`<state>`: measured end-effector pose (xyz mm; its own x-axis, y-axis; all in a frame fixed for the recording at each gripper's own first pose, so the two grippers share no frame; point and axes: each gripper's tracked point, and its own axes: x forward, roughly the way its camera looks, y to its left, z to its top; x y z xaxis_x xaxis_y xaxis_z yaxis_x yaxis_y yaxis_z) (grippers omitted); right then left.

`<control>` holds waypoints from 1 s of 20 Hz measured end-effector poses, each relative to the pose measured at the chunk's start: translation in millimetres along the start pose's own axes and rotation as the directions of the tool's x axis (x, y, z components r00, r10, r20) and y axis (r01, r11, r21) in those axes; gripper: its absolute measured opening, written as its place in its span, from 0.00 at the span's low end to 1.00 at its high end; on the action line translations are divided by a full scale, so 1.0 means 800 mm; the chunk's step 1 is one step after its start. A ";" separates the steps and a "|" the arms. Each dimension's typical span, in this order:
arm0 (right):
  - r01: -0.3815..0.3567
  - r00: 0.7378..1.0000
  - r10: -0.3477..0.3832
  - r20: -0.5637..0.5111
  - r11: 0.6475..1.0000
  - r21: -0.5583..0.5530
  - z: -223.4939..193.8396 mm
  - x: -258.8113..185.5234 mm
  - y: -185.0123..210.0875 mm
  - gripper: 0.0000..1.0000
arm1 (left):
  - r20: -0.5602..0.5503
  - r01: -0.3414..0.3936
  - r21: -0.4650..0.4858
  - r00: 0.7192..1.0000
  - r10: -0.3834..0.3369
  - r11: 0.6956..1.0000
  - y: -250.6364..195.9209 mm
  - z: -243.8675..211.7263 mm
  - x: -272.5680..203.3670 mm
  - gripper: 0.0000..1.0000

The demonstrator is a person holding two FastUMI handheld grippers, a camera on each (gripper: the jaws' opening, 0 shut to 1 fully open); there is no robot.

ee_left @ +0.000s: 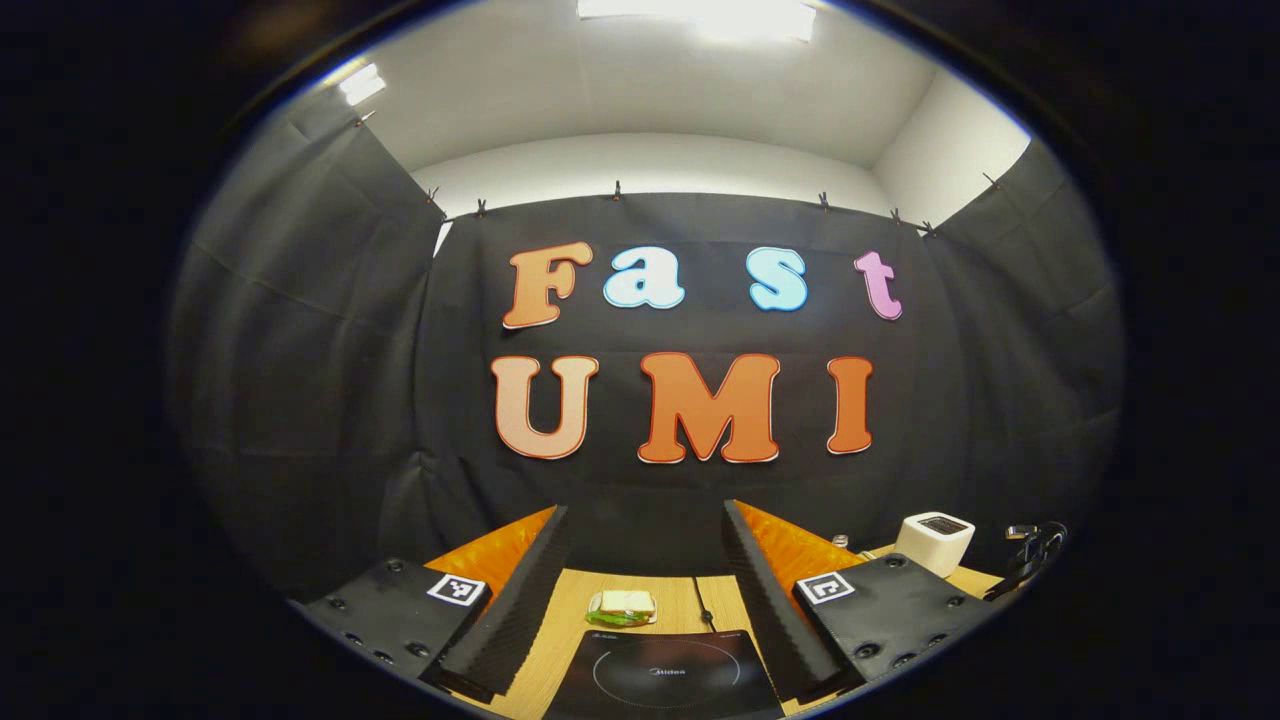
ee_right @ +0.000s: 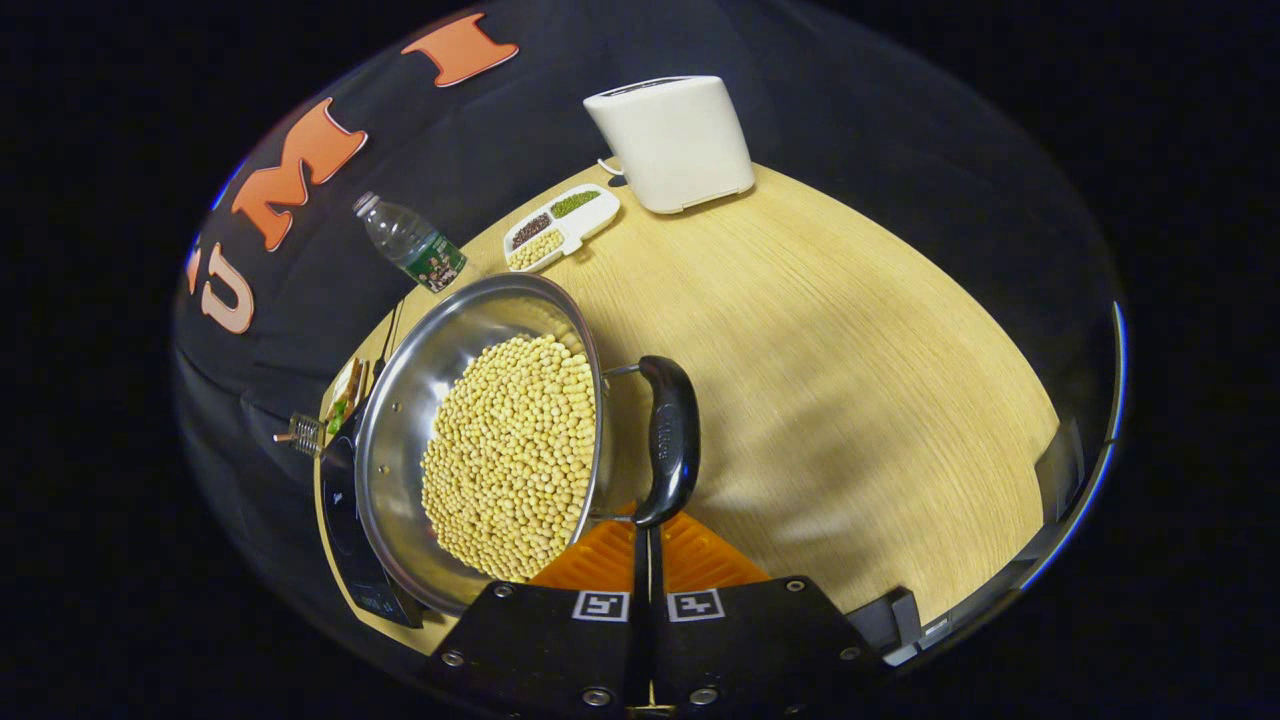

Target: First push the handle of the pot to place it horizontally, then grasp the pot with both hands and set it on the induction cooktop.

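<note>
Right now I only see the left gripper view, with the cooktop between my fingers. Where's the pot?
Observer: In the right gripper view, the pot lies just ahead of the right gripper, full of yellow beans.
Operator: Is that gripper holding it?
Observer: No. Its fingers are shut together, tips at the end of the pot's handle.
Operator: Anything behind the pot?
Observer: A water bottle stands by the cloth wall.

Shiny steel pot [ee_right: 480, 440], glossy black handle [ee_right: 670, 440], matt wood table [ee_right: 850, 350]
</note>
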<state>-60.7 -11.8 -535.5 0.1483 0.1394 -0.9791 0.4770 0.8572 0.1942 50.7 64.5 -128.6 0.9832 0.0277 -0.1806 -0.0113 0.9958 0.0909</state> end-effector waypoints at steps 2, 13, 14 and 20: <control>0.012 1.000 -0.012 0.016 1.000 -0.006 0.017 0.001 -0.001 0.00 | -0.018 0.017 -0.002 1.000 -0.017 1.000 -0.008 -0.007 0.005 0.98; 0.043 0.998 -0.040 0.057 0.998 -0.047 0.089 0.028 0.013 0.00 | -0.157 0.072 -0.037 0.985 -0.077 0.997 -0.048 -0.074 0.035 0.99; 0.050 0.998 -0.047 0.051 0.997 -0.053 0.094 0.032 0.012 0.00 | -0.177 0.078 -0.043 0.981 -0.084 0.996 -0.052 -0.083 0.038 0.98; 0.042 0.998 -0.037 0.057 0.996 -0.081 0.109 0.030 0.013 0.00 | -0.305 0.149 -0.096 0.937 -0.171 0.984 -0.103 -0.136 0.050 0.98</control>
<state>23.4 -43.3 -551.3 0.1795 0.0790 -0.9806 0.4107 0.8998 0.1477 71.1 -6.9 -250.1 0.8672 -0.1181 -0.4838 0.1179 0.9925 -0.0310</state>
